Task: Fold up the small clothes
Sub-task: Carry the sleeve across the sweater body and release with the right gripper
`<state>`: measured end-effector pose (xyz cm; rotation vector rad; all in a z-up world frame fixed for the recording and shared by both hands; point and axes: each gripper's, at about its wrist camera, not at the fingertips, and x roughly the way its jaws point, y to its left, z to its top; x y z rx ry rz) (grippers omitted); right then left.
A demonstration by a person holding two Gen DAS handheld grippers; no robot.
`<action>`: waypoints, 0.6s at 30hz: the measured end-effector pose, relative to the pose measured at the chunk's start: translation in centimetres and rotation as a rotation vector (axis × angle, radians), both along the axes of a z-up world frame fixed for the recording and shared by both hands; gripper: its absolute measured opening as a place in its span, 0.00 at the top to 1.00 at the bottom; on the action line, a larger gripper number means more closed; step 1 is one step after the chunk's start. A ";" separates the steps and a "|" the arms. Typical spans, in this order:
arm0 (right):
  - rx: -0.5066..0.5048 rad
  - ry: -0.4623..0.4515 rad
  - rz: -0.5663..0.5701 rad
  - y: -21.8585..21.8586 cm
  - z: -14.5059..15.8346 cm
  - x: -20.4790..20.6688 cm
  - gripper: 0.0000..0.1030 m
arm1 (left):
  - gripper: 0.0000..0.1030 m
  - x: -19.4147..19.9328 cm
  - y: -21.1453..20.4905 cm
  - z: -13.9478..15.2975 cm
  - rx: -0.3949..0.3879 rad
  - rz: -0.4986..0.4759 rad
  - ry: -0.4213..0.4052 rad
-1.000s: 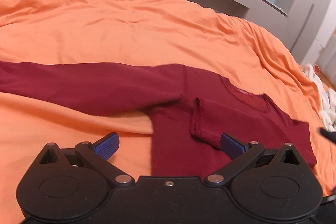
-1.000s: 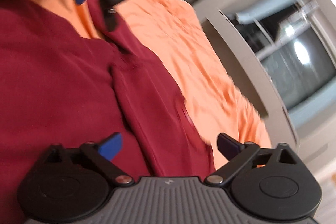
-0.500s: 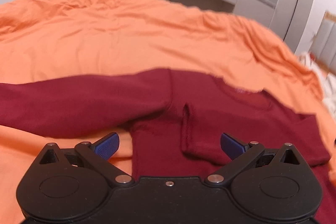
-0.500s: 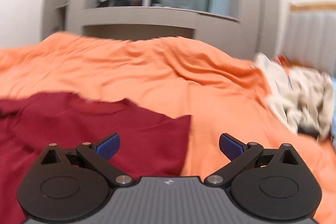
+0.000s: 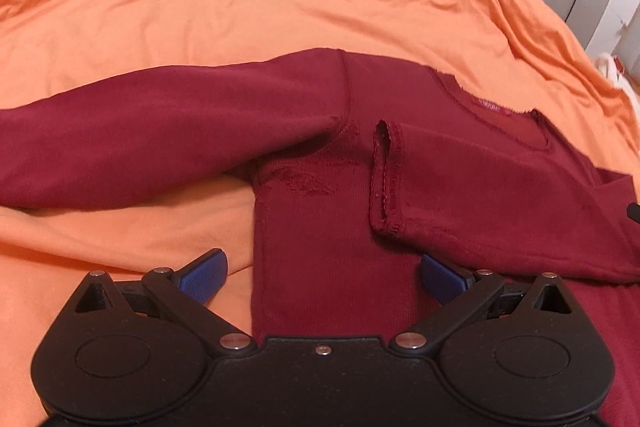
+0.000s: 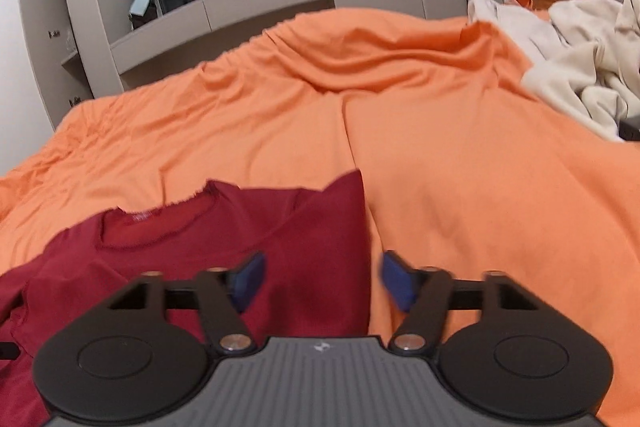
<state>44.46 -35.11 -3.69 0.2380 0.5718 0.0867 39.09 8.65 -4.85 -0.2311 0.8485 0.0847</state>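
Right hand-held gripper (image 6: 322, 281): blue pads narrower than half a second ago, jaws still apart, nothing between them, now straddling the folded right edge of the shirt. Left hand-held gripper (image 5: 322, 277): jaws wide apart as before, empty, closer over the shirt's lower body. One dark red long-sleeved shirt (image 5: 320, 239) lies flat on the orange bed cover (image 5: 240, 7), neckline (image 5: 504, 123) toward the upper right of the left view, body running toward the camera. One sleeve (image 5: 160, 135) stretches to the frame's left edge; the other sleeve (image 5: 480, 203) is folded across the chest. One heap of cream clothes (image 6: 580, 59) at upper right of the right view.
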 end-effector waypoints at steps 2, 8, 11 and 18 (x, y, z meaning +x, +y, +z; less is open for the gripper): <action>0.005 0.018 -0.018 -0.4 -0.1 -0.1 0.78 | 0.00 0.0 -0.2 0.0 0.013 -0.004 0.001; 0.123 0.025 -0.077 -3.0 0.5 -0.6 0.91 | 0.00 -1.3 0.4 1.0 -0.082 -0.025 -0.110; 0.117 0.029 -0.065 -3.2 0.1 -0.8 0.90 | 0.00 -0.8 0.0 0.6 -0.075 -0.022 -0.072; -0.066 0.028 -0.028 -2.6 1.9 -3.5 0.57 | 0.00 0.1 -1.0 -0.1 -0.012 -0.045 0.000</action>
